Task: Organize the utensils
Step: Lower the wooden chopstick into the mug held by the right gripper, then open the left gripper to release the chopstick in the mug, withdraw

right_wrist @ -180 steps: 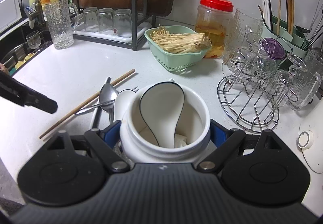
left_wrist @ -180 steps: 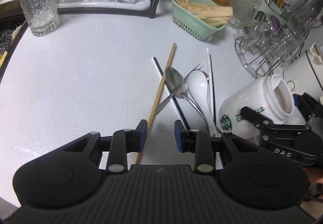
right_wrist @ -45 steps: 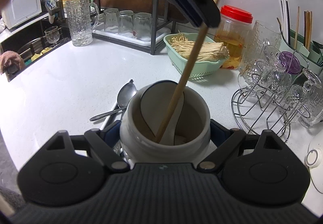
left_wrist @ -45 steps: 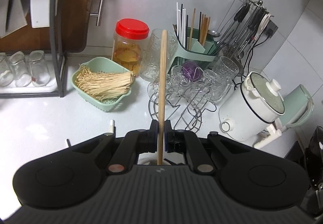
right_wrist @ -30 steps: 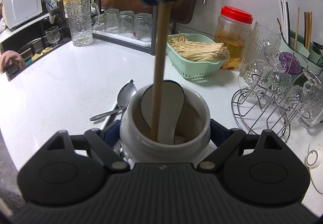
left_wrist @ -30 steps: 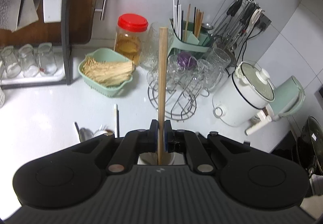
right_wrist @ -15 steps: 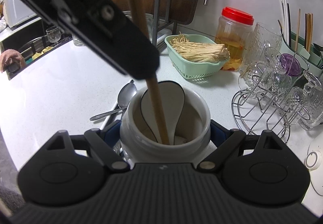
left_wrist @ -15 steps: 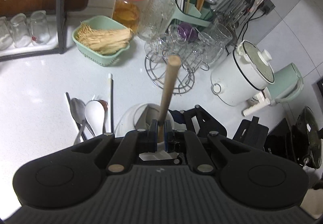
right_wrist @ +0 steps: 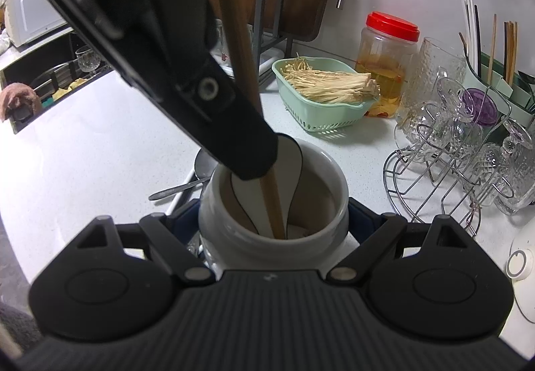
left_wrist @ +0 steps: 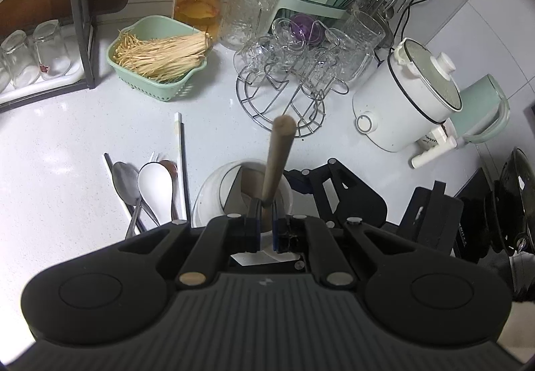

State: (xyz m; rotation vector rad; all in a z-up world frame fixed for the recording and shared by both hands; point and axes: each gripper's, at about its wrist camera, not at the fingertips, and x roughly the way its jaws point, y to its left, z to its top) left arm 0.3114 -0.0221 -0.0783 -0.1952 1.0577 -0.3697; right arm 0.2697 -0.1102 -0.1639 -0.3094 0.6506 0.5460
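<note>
The left tool is pinching a chopstick standing inside the jar. The right tool is clamping the jar on the counter, spoons lying left.

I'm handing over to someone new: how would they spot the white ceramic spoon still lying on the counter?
Start from the white jar that the right gripper holds, near the counter's front edge. Beside it in the left wrist view lies a small pile of utensils. The white ceramic spoon lies in that pile, next to a metal spoon; it is the only one with a broad, white bowl.
</note>
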